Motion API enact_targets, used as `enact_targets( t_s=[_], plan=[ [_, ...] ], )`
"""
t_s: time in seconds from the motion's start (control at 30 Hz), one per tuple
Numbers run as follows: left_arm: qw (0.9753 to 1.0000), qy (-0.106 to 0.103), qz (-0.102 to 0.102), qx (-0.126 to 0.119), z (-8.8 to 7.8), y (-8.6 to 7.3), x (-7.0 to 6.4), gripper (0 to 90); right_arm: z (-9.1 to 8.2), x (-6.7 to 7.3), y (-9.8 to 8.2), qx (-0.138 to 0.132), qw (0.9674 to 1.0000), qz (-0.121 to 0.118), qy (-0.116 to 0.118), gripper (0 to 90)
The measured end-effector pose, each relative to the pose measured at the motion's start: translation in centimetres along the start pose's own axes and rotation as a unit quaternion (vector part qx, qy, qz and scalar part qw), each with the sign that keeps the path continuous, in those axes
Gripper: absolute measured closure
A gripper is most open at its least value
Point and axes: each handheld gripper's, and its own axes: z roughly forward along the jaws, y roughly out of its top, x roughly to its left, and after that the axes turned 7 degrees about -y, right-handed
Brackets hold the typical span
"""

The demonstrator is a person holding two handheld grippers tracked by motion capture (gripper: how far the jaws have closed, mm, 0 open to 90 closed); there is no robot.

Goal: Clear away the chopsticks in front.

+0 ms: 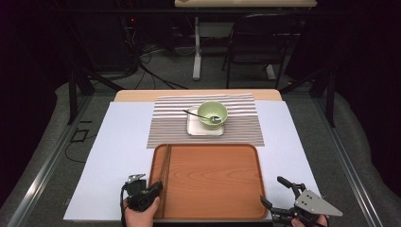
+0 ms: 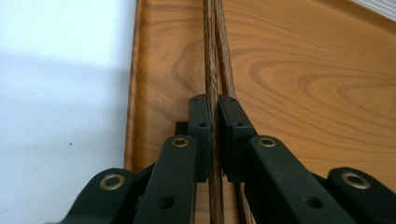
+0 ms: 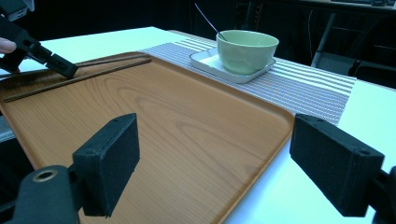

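Left gripper (image 1: 157, 188) sits over the near left corner of the wooden tray (image 1: 213, 189), held in the person's left hand (image 1: 141, 213). In the left gripper view its jaws are nearly together and pinch one of the two dark wooden chopsticks (image 2: 212, 70). The second stick lies just to the right of the clamped one, passing under the right jaw; whether that jaw touches it cannot be told. Both sticks run close together along the tray's left edge, lengthwise from near side to far side.

Right gripper (image 1: 275, 193) sits at the tray's near right corner, partly over the white table cover (image 1: 118, 156). Its jaws stand wide apart with nothing between them; in the right gripper view the pads (image 3: 112, 161) frame the bare wood of the tray.

Beyond the tray's far edge a grey-and-white striped placemat (image 1: 165, 127) lies across the middle of the table. At the mat's centre is a small white square plate (image 1: 195, 130), and on it a pale green bowl (image 1: 213, 113). A metal spoon (image 1: 201, 115) rests in the bowl, handle leaning out over the bowl's left rim.

Tray surface otherwise shows wood grain. No brand marks, labels or writing can be read on the tray, bowl, plate, mat or grippers.
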Motion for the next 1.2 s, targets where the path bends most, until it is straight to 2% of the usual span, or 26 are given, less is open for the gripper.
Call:
enact_targets(
  t_s=[0.27,0.47,0.7,0.77,1.03,1.1,1.2],
  plan=[
    [1.0000,0.001,0.000,-0.001,0.1,0.0,-0.1,84.0,0.0,0.0,0.0,0.000,1.0000,0.000,0.000,15.4],
    [1.0000,-0.002,-0.001,-0.004,0.0,0.1,-0.2,78.5,0.0,0.0,0.0,0.001,1.0000,0.000,0.001,15.4],
    [0.9997,-0.013,0.004,-0.019,-0.3,0.7,-0.4,71.3,0.0,0.0,0.0,0.001,1.0000,0.001,0.001,15.4],
    [0.9996,-0.019,0.004,-0.019,-0.3,0.9,-0.3,66.0,0.0,0.0,0.0,0.001,1.0000,0.002,0.001,15.3],
    [0.9989,-0.039,0.003,-0.025,0.0,1.6,-0.4,57.9,0.1,0.0,0.0,0.002,1.0000,0.003,0.001,15.4],
    [0.9988,-0.042,0.006,-0.026,0.0,1.9,-0.3,57.7,0.1,0.0,0.0,0.002,1.0000,0.003,0.001,15.4],
    [0.9980,-0.031,0.036,-0.043,0.2,2.0,-0.3,53.4,0.1,0.0,0.0,0.002,1.0000,0.003,0.001,15.3]
  ],
)
